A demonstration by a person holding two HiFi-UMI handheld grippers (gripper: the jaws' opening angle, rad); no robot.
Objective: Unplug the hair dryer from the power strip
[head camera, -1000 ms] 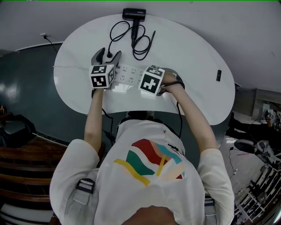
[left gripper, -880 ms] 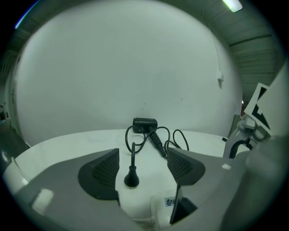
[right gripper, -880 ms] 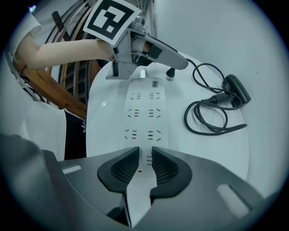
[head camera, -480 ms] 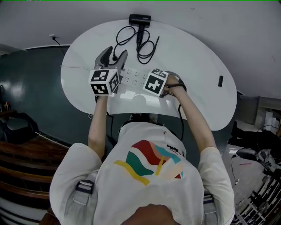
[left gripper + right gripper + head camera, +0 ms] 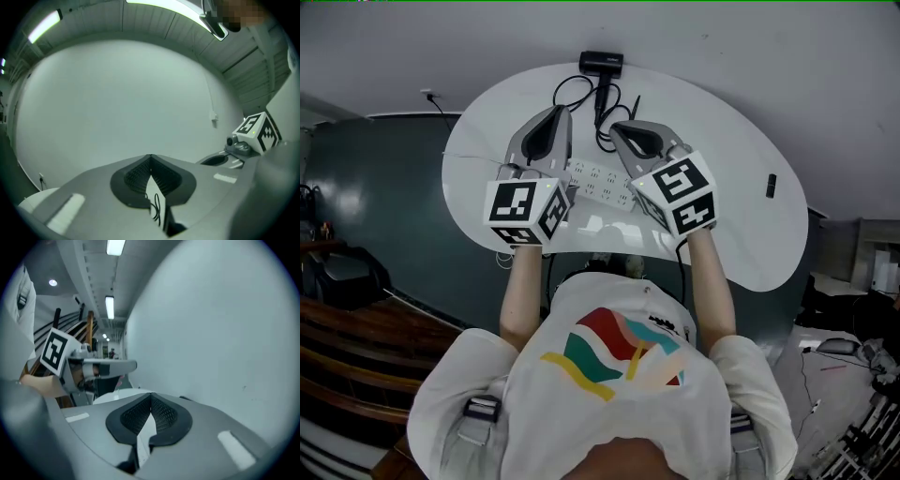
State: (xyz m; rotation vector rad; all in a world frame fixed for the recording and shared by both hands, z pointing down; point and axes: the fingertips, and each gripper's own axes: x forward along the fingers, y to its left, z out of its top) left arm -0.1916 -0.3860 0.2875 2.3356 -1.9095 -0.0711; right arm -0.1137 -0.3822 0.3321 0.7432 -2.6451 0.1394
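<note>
The black hair dryer (image 5: 601, 63) lies at the far edge of the white table (image 5: 741, 225), its black cord (image 5: 602, 105) looped in front of it. The white power strip (image 5: 598, 182) lies mid-table, partly under my raised grippers. My left gripper (image 5: 556, 114) (image 5: 150, 159) is held high above the strip's left end, pointing level at the wall, shut and empty. My right gripper (image 5: 619, 129) (image 5: 151, 401) hangs above the strip's right end, also shut on nothing. The plug end of the cord is hidden behind the left gripper.
A small black object (image 5: 770, 186) lies near the table's right edge. A wall socket (image 5: 427, 94) sits at the far left. Dark floor surrounds the table, with clutter at the lower right (image 5: 862, 412). Each gripper's marker cube (image 5: 257, 131) (image 5: 57, 350) shows in the other's view.
Both grippers have risen well above the table from the power strip. The left jaws, open a second ago by the plug, are now shut, as are the right jaws.
</note>
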